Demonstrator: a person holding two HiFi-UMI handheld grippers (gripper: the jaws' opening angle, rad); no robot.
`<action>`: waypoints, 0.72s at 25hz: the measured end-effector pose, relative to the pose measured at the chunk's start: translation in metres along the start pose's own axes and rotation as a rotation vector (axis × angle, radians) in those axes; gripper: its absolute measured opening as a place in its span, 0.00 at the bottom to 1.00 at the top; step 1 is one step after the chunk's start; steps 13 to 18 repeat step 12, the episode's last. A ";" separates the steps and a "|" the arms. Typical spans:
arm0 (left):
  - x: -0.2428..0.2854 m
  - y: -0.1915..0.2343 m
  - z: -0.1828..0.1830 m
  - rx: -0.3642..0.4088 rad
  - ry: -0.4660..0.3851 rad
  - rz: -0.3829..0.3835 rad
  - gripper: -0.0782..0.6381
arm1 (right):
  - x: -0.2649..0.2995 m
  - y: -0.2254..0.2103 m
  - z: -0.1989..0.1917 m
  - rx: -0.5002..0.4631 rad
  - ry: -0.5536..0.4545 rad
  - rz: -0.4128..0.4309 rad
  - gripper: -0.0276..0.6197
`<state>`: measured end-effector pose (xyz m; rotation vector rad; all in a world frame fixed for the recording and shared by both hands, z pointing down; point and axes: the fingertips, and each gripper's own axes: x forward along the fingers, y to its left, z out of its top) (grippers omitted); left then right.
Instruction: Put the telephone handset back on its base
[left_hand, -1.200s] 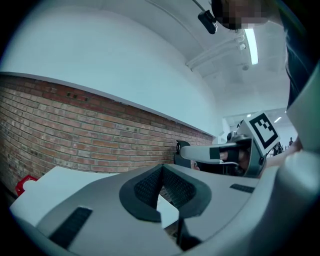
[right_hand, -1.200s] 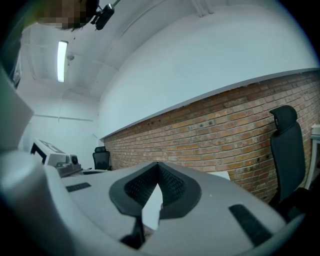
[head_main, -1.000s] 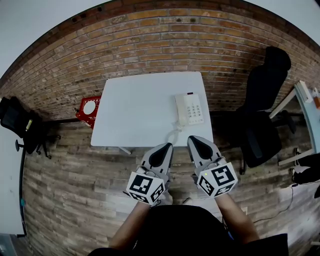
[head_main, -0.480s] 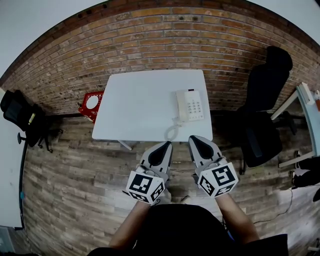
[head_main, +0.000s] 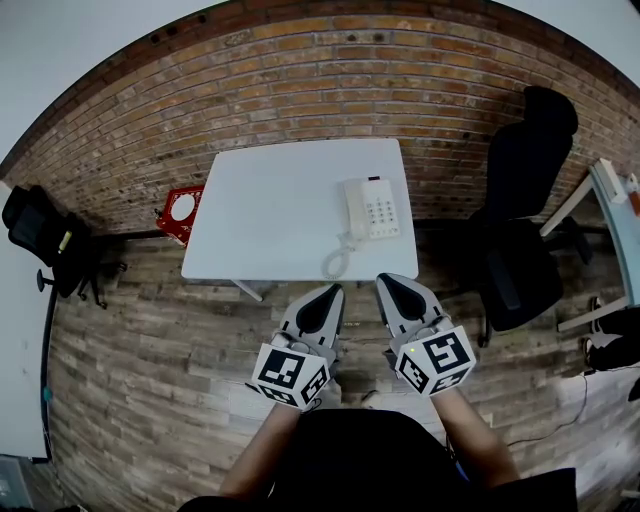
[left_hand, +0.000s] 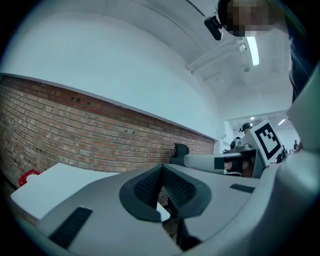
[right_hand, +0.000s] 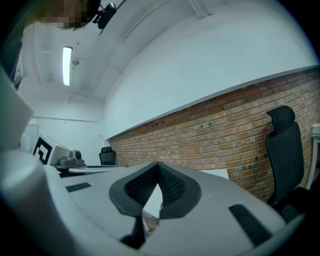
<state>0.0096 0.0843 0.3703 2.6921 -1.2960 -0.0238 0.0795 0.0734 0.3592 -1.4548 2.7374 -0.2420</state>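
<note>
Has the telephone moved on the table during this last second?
No. The telephone keeps its place near the white table's right edge; only the whole view drifted a little.

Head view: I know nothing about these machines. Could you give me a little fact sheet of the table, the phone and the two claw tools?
Table: white table on a wooden floor, by a brick wall
Telephone: white telephone near the table's right edge, keypad up
Handset: handset appears to lie along the base's left side
Cord: coiled cord loops toward the table's near edge
Left gripper: jaws together, empty, short of the table
Right gripper: jaws together, empty, short of the table
Nearby: black chair to the right
</note>
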 end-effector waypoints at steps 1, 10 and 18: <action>0.000 -0.002 0.000 0.001 -0.001 0.001 0.12 | -0.003 0.000 0.000 0.001 0.000 0.001 0.06; -0.008 -0.028 -0.005 0.010 -0.006 0.018 0.12 | -0.025 0.001 -0.004 0.001 -0.004 0.026 0.06; -0.012 -0.034 -0.006 0.014 -0.006 0.021 0.12 | -0.031 0.002 -0.004 0.000 -0.005 0.031 0.06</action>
